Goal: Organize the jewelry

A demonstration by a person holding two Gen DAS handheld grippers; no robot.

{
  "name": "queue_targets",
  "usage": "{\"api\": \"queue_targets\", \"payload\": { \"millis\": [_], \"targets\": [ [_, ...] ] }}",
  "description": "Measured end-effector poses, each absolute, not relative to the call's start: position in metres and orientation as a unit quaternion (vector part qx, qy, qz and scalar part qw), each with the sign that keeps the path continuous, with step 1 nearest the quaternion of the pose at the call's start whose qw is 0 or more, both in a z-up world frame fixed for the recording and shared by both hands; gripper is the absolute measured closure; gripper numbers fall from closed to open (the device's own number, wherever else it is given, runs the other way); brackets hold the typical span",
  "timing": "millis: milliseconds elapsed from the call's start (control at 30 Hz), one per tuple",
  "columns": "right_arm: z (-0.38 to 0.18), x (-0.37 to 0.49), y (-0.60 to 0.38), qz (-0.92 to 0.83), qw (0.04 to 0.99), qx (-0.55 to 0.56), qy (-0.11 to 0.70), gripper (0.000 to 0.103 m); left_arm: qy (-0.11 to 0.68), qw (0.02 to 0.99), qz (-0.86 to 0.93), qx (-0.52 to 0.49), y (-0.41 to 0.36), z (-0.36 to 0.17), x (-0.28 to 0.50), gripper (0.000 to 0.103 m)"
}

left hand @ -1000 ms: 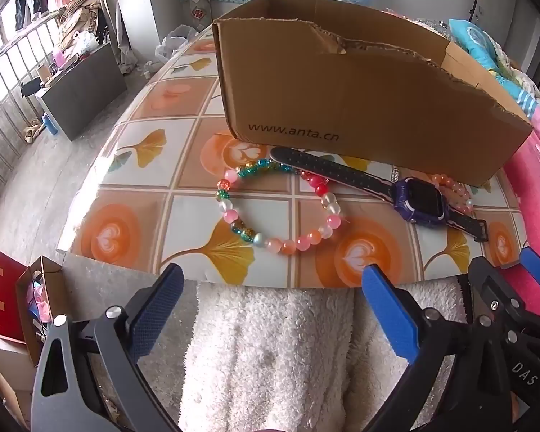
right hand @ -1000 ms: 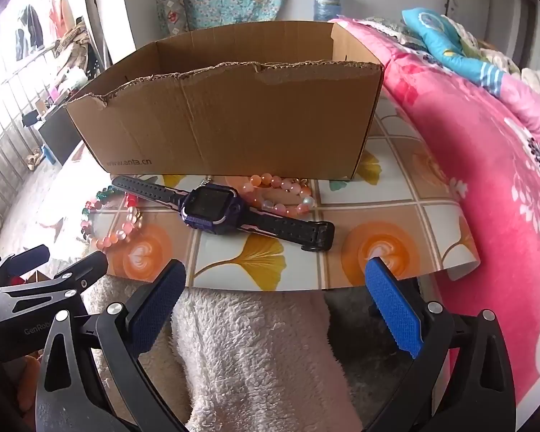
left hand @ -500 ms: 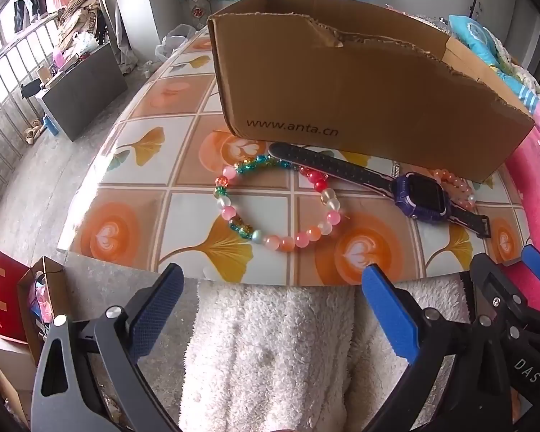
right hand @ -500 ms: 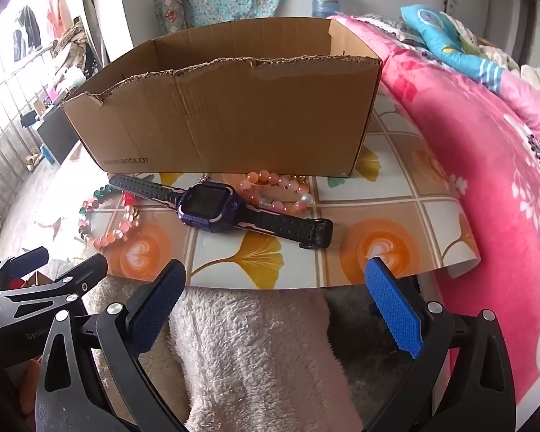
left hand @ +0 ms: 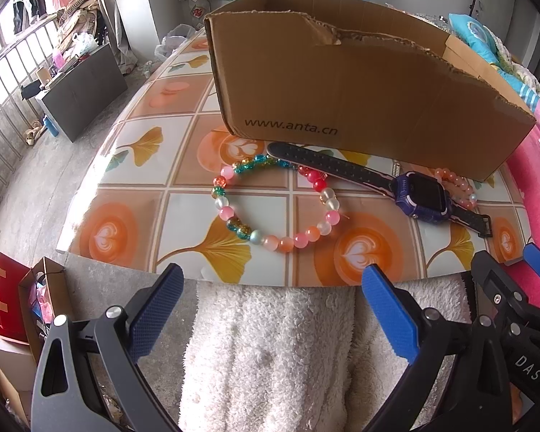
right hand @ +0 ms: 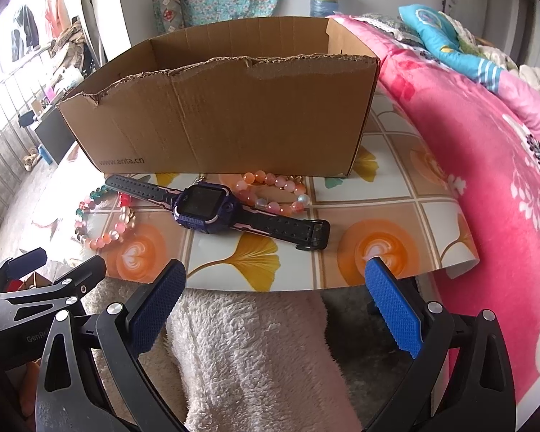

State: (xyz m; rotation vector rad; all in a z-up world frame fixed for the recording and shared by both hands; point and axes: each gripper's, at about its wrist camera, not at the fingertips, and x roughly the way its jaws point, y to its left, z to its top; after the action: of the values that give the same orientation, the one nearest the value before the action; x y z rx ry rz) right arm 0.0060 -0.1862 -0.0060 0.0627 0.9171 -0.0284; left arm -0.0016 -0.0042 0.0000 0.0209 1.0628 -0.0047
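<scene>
Short of the table edge point(left hand: 133, 262), L gripper point(left hand: 270, 306) & R gripper point(right hand: 275, 298) gape wide, apparently touching nothing.

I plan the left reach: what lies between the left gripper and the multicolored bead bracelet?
Left wrist view: only bare tablecloth between left gripper and multicolored bead bracelet.

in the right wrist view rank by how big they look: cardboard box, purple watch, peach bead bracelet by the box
1. cardboard box, by far the largest.
2. purple watch, strap included.
3. peach bead bracelet, partly hidden behind the watch, so its full size is unsure.
</scene>
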Motion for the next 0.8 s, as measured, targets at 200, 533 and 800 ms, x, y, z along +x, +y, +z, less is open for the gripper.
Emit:
{"api": "queue_targets", "payload": {
  "millis": [200,533,800],
  "targets": [
    [-0.0058,0.0061,-0.1855,-0.014,0.896,0.029,0.442,0.007,0.507,0.862,-0.001,0.010,-0.0049,0.0001,-0.0014,0.006],
    [-0.0046,0.0050,-0.1854,-0.015,0.897,0.027,0.441,0.007,0.507,0.862,-0.003,0.009,-0.0058,0.0005,-0.0009,0.006],
    [-0.0030,0.0052,-0.1840,-0.016,0.897,0.026,0.441,0.007,0.506,0.863,-0.003,0.009,-0.0053,0.0004,-0.0009,0.006]
  ]
}}
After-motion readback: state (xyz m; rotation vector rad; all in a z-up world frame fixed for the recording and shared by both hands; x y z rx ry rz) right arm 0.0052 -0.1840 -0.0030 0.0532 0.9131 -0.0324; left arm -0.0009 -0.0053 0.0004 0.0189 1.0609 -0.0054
